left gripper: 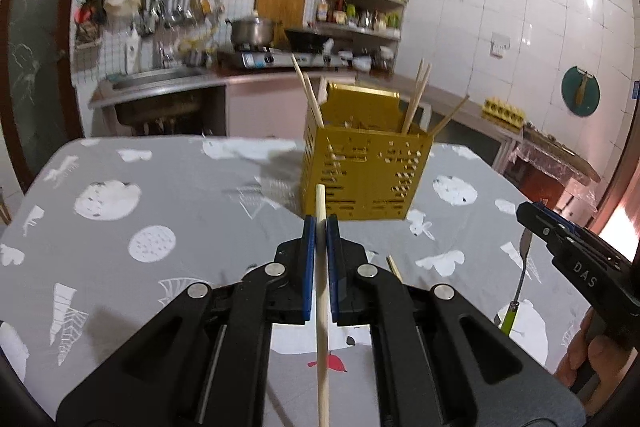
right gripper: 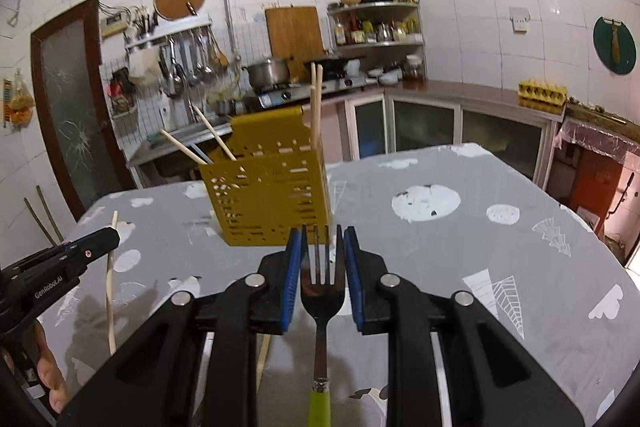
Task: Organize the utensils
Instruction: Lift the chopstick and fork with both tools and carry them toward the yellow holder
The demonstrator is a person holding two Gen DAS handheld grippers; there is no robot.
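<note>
My left gripper point(left gripper: 321, 223) clamps a chopstick point(left gripper: 322, 307), fingers nearly together; its long axis runs along the fingers, tip pointing ahead at the holder point(left gripper: 360, 179). My right gripper point(right gripper: 322, 239) grips a fork point(right gripper: 322, 291) by its head, tines forward toward the holder, green handle trailing back. The yellow perforated holder stands on the worktop point(left gripper: 160, 195) with several chopsticks leaning inside.

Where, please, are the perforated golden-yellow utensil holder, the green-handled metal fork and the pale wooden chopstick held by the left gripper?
Perforated golden-yellow utensil holder point(left gripper: 362, 175): left wrist view, on its front wall.
Green-handled metal fork point(right gripper: 322, 301): right wrist view, on its neck below the tines.
Pale wooden chopstick point(left gripper: 321, 327): left wrist view, mid-shaft.
</note>
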